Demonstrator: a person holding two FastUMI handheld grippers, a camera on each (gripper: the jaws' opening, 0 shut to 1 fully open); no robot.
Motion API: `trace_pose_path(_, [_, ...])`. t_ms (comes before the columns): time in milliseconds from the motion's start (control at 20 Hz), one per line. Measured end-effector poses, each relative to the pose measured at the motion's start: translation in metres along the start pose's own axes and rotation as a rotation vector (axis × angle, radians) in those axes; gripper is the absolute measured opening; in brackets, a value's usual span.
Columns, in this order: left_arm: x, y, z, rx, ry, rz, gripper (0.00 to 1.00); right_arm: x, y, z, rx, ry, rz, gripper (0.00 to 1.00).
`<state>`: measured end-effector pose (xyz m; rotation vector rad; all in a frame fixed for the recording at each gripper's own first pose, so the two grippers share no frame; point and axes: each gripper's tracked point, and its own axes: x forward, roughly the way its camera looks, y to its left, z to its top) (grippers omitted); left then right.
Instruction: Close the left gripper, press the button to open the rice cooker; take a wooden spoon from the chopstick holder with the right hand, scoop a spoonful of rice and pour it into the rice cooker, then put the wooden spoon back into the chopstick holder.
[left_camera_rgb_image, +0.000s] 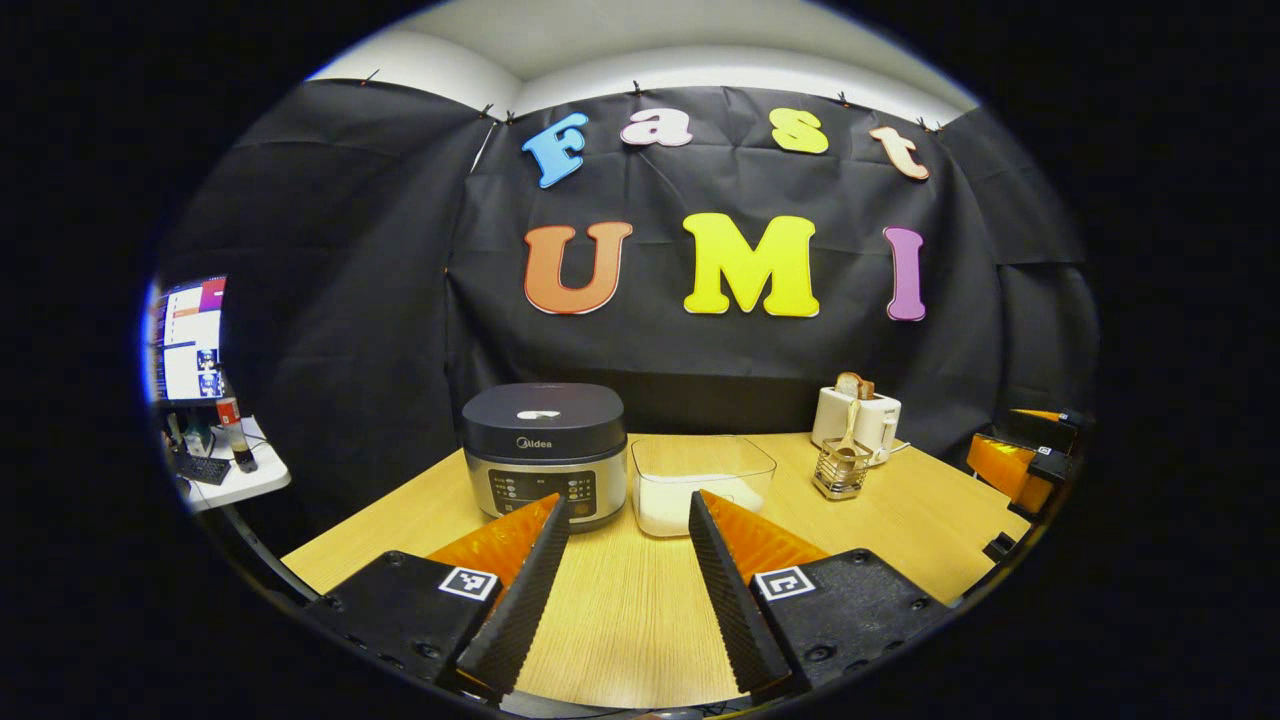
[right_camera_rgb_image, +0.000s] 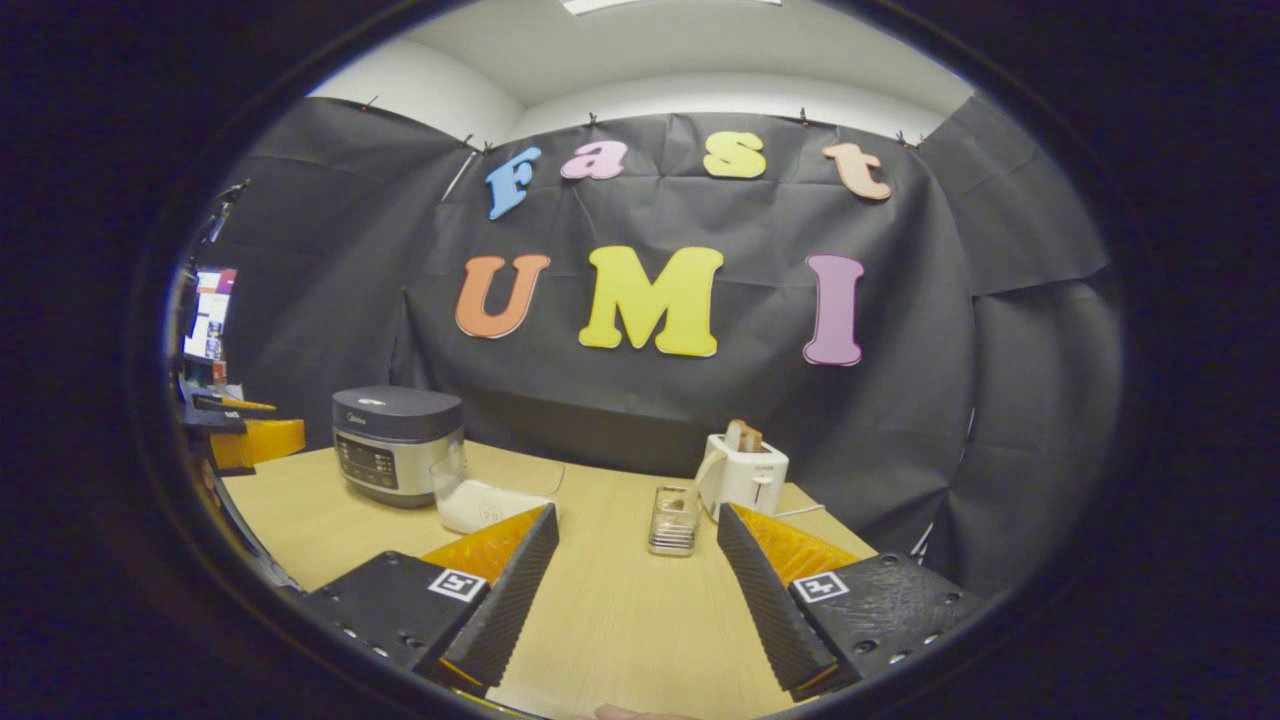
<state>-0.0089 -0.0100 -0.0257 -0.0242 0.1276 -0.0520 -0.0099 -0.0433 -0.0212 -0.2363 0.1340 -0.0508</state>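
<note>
Left gripper (left_camera_rgb_image: 628, 520) & right gripper (right_camera_rgb_image: 637, 535): wide open, empty. Risk: unclosed jaws straddle rice cooker (left_camera_rgb_image: 544, 450) button, lid stays shut.

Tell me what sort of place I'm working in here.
Most likely a staged kitchen set in a recording booth, not a real kitchen: a rice cooker, a toaster and a tub of rice stand on a wooden table against black cloth.
</note>
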Motion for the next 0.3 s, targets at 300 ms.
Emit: trace_pose_path(300, [0.0018, -0.0013, -0.0019, -0.005, -0.005, -0.004, 0.78, 0.0017, -0.0092, 0.0002, 0.005, 0.002, -0.018, 0.96])
